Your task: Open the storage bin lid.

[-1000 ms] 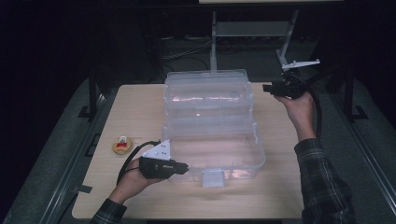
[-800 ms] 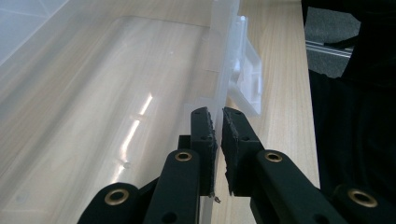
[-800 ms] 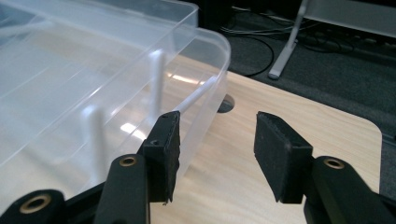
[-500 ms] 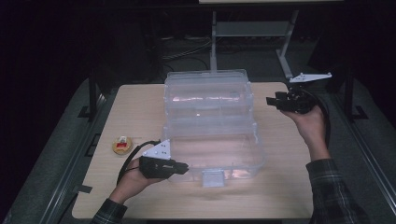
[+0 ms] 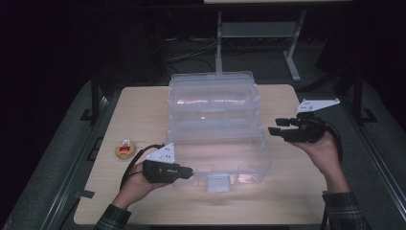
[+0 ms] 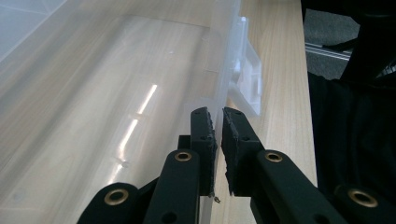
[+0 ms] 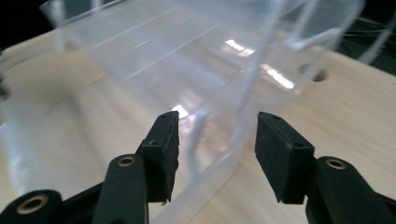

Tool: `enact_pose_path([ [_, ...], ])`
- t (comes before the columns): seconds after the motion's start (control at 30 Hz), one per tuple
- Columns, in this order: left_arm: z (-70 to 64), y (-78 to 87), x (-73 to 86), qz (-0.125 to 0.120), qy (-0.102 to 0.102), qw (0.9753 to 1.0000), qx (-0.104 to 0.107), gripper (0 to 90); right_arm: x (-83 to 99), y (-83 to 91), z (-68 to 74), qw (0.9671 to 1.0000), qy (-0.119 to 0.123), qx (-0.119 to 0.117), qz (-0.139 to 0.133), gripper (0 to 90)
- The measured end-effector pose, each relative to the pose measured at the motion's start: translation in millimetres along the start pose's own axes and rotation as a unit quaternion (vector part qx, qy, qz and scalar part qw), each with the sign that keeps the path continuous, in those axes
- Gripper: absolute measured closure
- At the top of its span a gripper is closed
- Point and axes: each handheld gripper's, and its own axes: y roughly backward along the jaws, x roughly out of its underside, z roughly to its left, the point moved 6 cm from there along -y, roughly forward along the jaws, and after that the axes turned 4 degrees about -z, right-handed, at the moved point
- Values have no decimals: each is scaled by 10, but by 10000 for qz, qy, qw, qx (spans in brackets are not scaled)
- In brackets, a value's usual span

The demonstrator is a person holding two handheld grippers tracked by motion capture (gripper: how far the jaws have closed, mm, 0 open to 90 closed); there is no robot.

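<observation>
left clamped on box wall, right open at far side

your left gripper (image 5: 187, 171) sits low at the near-left corner of the clear plastic box (image 5: 218, 143), hand flat on the surface (image 5: 139, 120), forearm coming in from the bottom edge. in the left gripper view its fingers (image 6: 204, 133) are pinched almost together on the thin front wall of the box, one pad inside, one outside, with the white latch (image 6: 247, 88) just beyond them.

your right gripper (image 5: 279, 127) is held up off the surface beside the box's right side, wrist cocked, pointing left at the box. in the right gripper view its fingers (image 7: 166, 144) stand wide apart, gripping nothing, with a corner edge of the box between them; contact can't be told.

the box is see-through, lid swung open and standing at the back, base centred on the surface, latch tab at the front edge.

count: one box, two grippers, one small round yellow item (image 5: 125, 149) with a red-and-white top, lying on the surface left of the box, well apart from it.
</observation>
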Motion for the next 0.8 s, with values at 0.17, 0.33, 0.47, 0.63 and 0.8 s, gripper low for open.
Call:
enact_pose_path([
  [0.17, 2, 0, -1, 3, 0, 10000, -4, 830, 80, -39, 204, 9990, 181, -404, 110, 496],
  [0.33, 2, 0, -1, 4, 14, 10000, 4, 830, 130, -77, 361, 9968, 367, -685, 189, 494],
  [0.47, 3, 1, -1, 6, 7, 10000, 0, 830, 174, -125, 523, 9929, 550, -1023, 260, 497],
  [0.63, 1, 0, 0, 7, 15, 10000, 7, 831, 268, -197, 749, 9844, 811, -1501, 424, 542],
  [0.8, 1, 0, 0, 6, 10, 10000, 9, 830, 381, -279, 894, 9759, 933, -1852, 672, 553],
])
